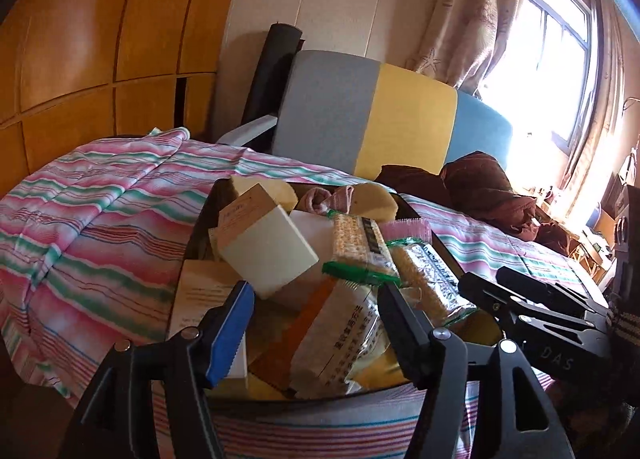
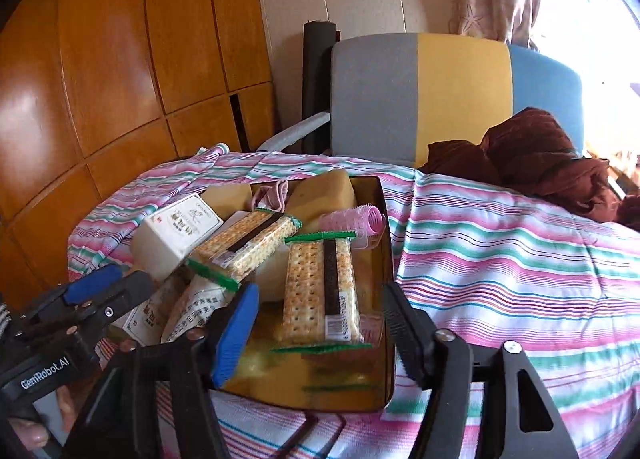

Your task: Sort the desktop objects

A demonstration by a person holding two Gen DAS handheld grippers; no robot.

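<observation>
Striped pink-and-green cloth (image 1: 100,219) covers the surface, with wooden cabinet panels at upper left and a grey, yellow and blue chair back (image 1: 368,115) behind. From the left wrist view, our left gripper (image 1: 316,323) hangs with jaws spread wide and empty above a heaped tray (image 1: 416,215). At centre a white box (image 1: 268,251) leans on cracker packets (image 1: 356,243), probably because the pile is overfull. Our right gripper (image 1: 520,295) sits at lower right.

In the right wrist view, our right gripper (image 2: 320,323) is likewise wide open, holding nothing, framing one cracker packet (image 2: 320,291) low in the frame, likely the next pick. A pink hair roller (image 2: 360,219) rests against the tray's far wall. The left gripper (image 2: 92,291) waits at lower left.
</observation>
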